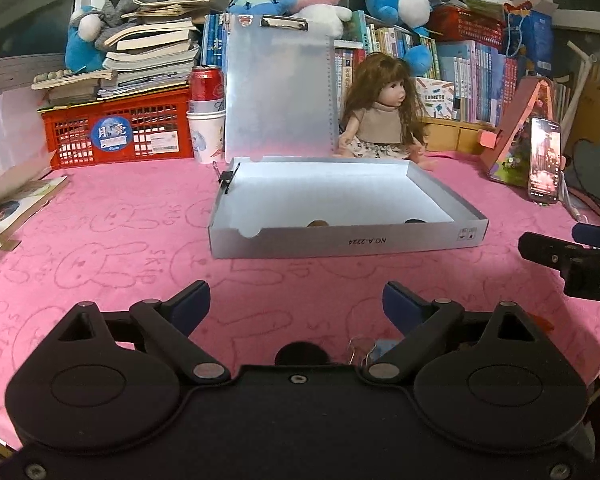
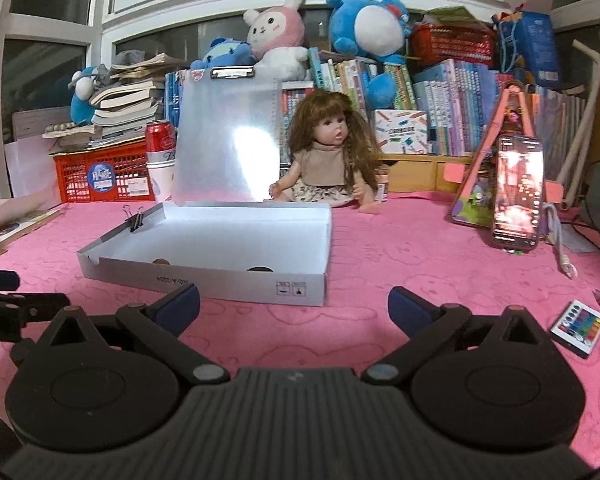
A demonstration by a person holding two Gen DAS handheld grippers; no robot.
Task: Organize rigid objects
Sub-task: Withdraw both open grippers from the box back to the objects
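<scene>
A flat grey cardboard box (image 1: 340, 240) (image 2: 204, 280) lies open on the pink cloth, its lid (image 1: 278, 92) standing upright behind it. A black binder clip (image 1: 228, 178) (image 2: 136, 220) grips its left wall. Inside, by the front wall, lie a small brown thing (image 1: 317, 223) (image 2: 161, 261) and a dark round thing (image 1: 415, 221) (image 2: 259, 269). My left gripper (image 1: 296, 308) is open before the box, nothing between its pads; a wire-handled clip (image 1: 360, 350) and a dark round piece (image 1: 300, 354) lie close under it. My right gripper (image 2: 294, 304) is open and holds nothing.
A small remote with coloured buttons (image 2: 578, 326) lies at the right. A lit phone (image 2: 518, 192) leans on a pink stand. A doll (image 2: 332, 160), a red can (image 1: 206, 84) on cups, a red crate (image 1: 116, 132) and books line the back.
</scene>
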